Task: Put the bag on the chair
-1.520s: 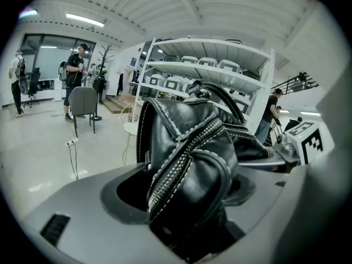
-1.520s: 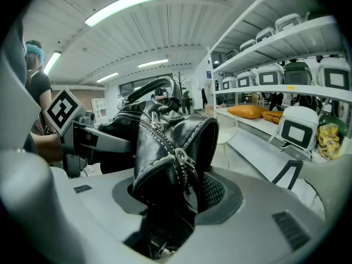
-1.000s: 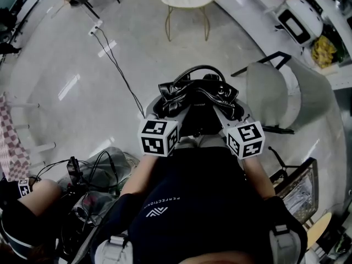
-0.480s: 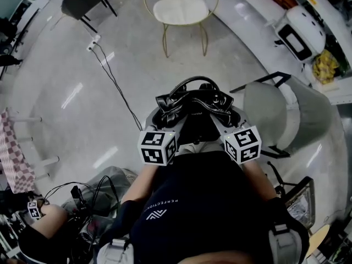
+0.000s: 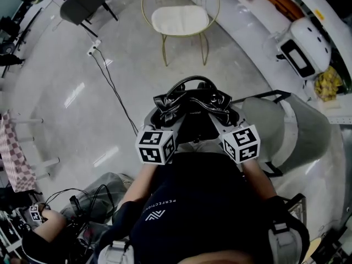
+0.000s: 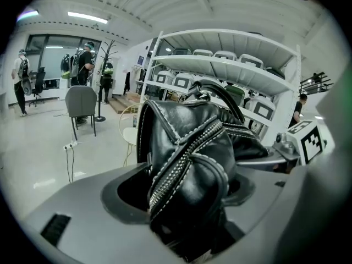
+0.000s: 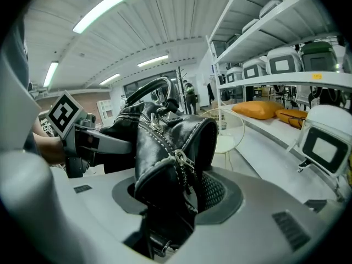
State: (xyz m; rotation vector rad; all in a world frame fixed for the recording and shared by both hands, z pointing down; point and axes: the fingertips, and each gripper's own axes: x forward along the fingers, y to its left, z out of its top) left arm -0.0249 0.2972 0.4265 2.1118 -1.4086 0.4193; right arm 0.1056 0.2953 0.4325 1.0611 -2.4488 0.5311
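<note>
Head view: the black bag is carried above the pale floor, with the left tool at one end and the right tool at the other. The wire-framed chair with its white seat stands ahead, well apart, with bare floor between it and the bag. A cable trails across the floor on the left. A grey seat is just beside the right tool.

Left gripper view: the jaws stand wide and are clamped on the bag's zipped end. The chair's rim peeks out at the bag's left edge. Open floor stretches left toward a grey chair.

Right gripper view: the jaws are clamped on the bag's other end. The chair lies ahead, and shelves line the right side.
</note>
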